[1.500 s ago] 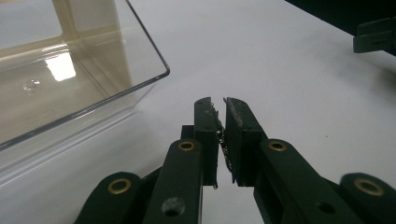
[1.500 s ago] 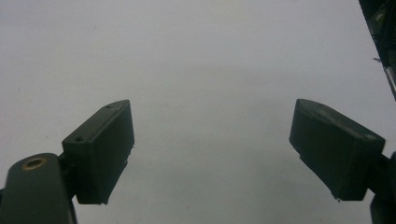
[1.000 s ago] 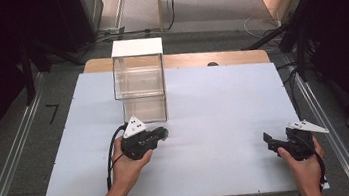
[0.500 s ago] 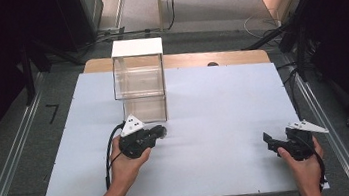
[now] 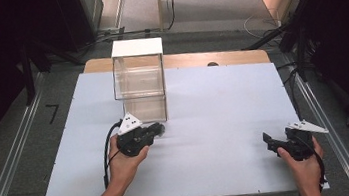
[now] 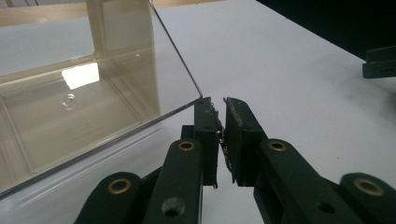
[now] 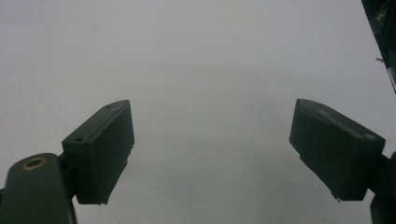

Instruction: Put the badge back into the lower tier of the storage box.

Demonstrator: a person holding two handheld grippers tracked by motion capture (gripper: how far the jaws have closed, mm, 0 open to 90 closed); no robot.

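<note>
Your left tool (image 6: 219, 116) has its jaws together with nothing between them, its tip at the near corner of the clear box (image 5: 139, 79), which stands at the far left of the bench (image 5: 223, 102); your right tool (image 7: 212, 149) rests well apart, jaws spread wide and empty; nudge that corner carelessly and the light box could slide or tip; one box, two tools.

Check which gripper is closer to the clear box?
Left. The left gripper sits right at the near bottom corner of the clear box, jaws shut. The right gripper rests far off near the table edge, jaws open over bare surface.
</note>
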